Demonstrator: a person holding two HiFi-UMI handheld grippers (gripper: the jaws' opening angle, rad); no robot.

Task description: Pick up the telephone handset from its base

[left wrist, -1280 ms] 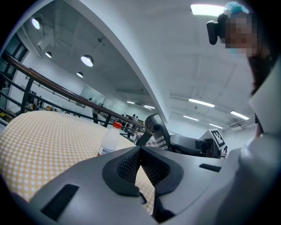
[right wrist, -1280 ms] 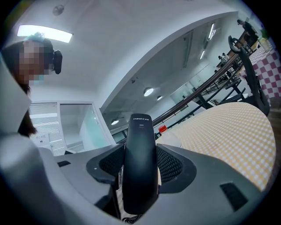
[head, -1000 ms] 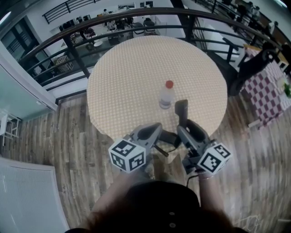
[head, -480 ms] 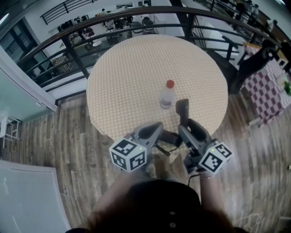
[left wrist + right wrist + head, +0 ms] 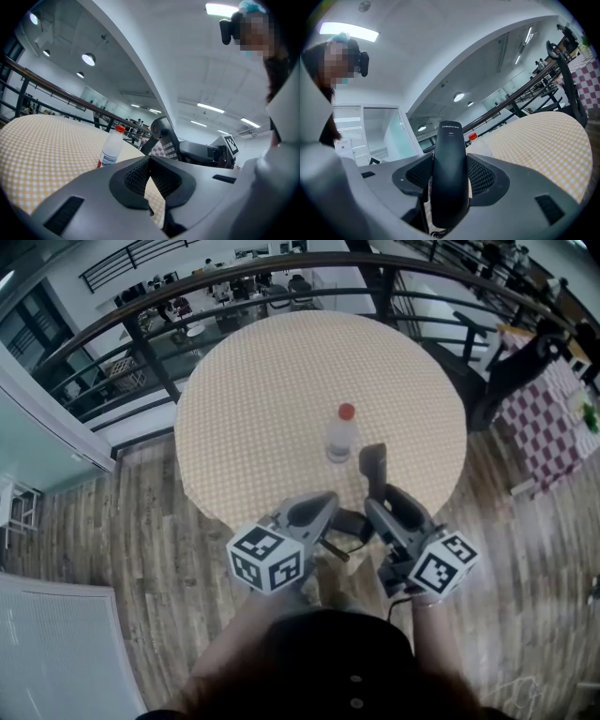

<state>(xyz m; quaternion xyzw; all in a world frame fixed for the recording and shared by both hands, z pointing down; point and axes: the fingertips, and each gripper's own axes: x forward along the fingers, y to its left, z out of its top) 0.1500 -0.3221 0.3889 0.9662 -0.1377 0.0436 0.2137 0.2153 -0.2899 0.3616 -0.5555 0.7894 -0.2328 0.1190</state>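
Note:
My right gripper is shut on a black telephone handset, which stands upright between the jaws and rises above them over the near edge of the round table. A bit of coiled cord shows below the handset. In the left gripper view the handset appears to the right. My left gripper sits just left of it, jaws closed together with nothing between them. A dark shape between the two grippers is mostly hidden; I cannot tell whether it is the base.
A clear water bottle with a red cap stands on the checked tablecloth just beyond the handset. A curved black railing runs behind the table. Wooden floor surrounds it, and a red checked table stands to the right.

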